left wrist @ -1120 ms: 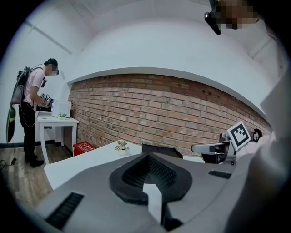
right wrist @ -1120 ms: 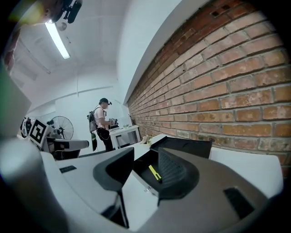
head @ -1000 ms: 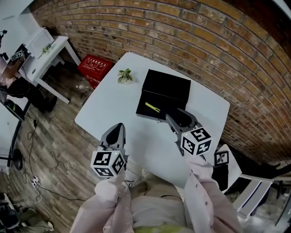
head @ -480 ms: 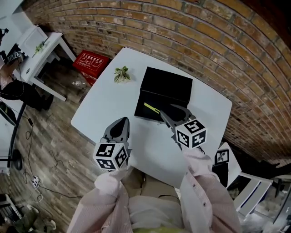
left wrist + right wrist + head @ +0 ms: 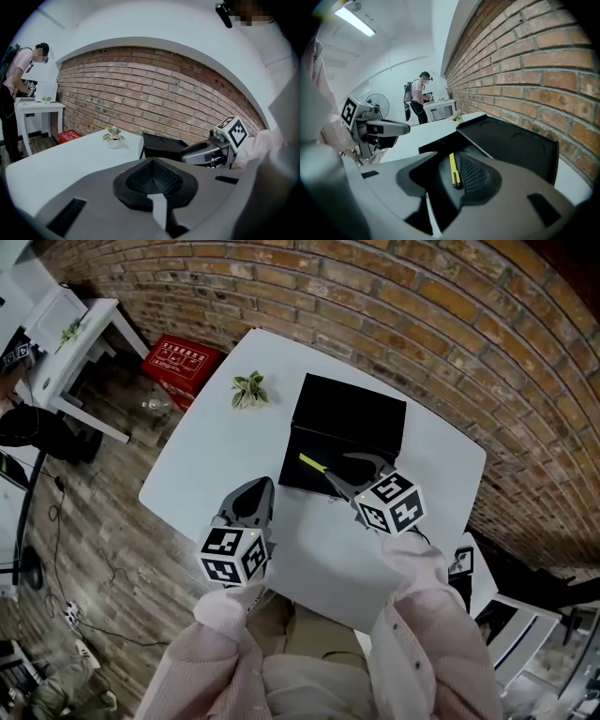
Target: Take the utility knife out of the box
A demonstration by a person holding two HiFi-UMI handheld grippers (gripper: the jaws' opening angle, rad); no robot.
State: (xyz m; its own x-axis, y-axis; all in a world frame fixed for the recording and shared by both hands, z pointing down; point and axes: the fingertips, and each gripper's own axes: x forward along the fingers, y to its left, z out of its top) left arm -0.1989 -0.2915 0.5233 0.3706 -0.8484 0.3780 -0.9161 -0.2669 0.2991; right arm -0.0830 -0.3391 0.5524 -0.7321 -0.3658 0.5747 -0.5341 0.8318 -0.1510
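Hovering right gripper (image 5: 352, 470) over open black box (image 5: 352, 418) | fingers apart, yellow utility knife (image 5: 453, 171) seen between, ungripped | left gripper (image 5: 251, 498) fingers together, empty | potted plant (image 5: 249, 389) well aside on counter (image 5: 211, 470)

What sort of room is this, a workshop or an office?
Probably a lab or studio space rather than a home: a bare brick wall, a plain white table, loose cables on the wood floor, and another person working at a second table.
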